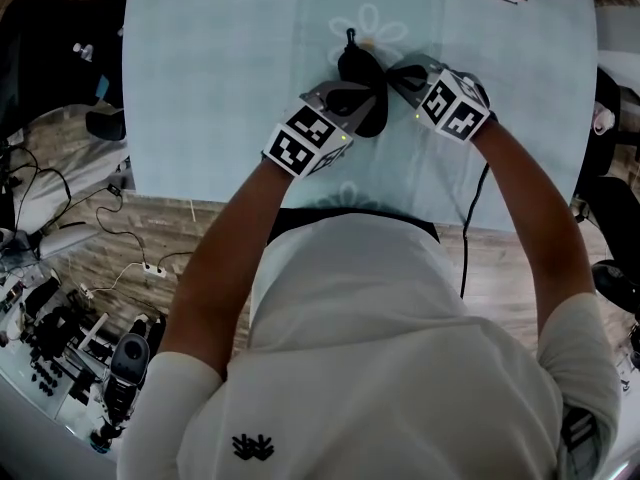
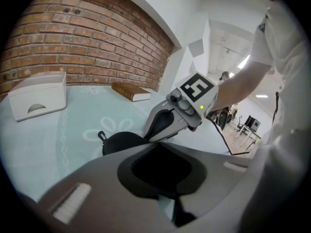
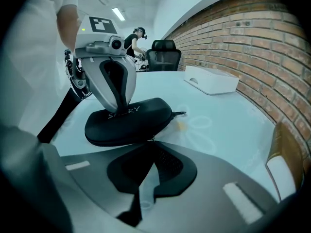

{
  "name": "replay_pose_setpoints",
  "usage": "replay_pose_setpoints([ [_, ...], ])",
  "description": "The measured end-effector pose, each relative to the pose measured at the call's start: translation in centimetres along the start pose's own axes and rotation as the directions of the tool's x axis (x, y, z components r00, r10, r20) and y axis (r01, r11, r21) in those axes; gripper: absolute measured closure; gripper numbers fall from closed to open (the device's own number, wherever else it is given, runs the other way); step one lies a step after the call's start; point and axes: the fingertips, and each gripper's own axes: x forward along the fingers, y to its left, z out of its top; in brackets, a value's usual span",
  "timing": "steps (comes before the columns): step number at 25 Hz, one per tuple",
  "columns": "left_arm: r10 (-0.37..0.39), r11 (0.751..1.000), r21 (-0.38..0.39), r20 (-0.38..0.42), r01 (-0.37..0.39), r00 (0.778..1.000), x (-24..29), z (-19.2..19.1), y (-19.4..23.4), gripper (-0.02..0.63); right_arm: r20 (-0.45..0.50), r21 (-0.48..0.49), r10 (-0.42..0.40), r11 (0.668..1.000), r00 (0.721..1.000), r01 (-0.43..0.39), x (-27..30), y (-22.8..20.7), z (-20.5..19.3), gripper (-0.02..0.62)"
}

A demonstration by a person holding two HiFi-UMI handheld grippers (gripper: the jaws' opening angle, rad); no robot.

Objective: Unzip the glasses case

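Glasses case (image 3: 129, 123) is finished in matt black fabric. Tablecloth (image 1: 230, 78) is seen smooth, faintly glossy; brick wall (image 2: 73, 42) rough.

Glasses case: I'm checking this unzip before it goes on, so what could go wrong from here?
The right gripper seems to pinch only the tiny zip pull, so it may slip off. The left gripper just presses on the case top, so the case may slide or tip when pulled.

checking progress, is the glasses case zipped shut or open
Shut. The glasses case lies flat with both halves together and no gap along the seam that shows.
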Motion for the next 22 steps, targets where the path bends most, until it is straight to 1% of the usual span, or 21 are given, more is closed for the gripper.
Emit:
replay_pose_setpoints([
  [16, -0.013, 1.0, -0.011, 0.033, 0.014, 0.999, 0.1, 0.0, -0.2, 0.555, -0.024, -0.102, 0.061, 0.993, 0.998, -0.063, 1.4, -2.5, 1.2, 0.594],
  [22, -0.024, 1.0, -0.018, 0.047, 0.025, 0.999, 0.0, -0.1, 0.0, 0.555, -0.051, -0.18, 0.094, 0.978, 0.994, -0.102, 2.1, -3.3, 2.0, 0.594],
])
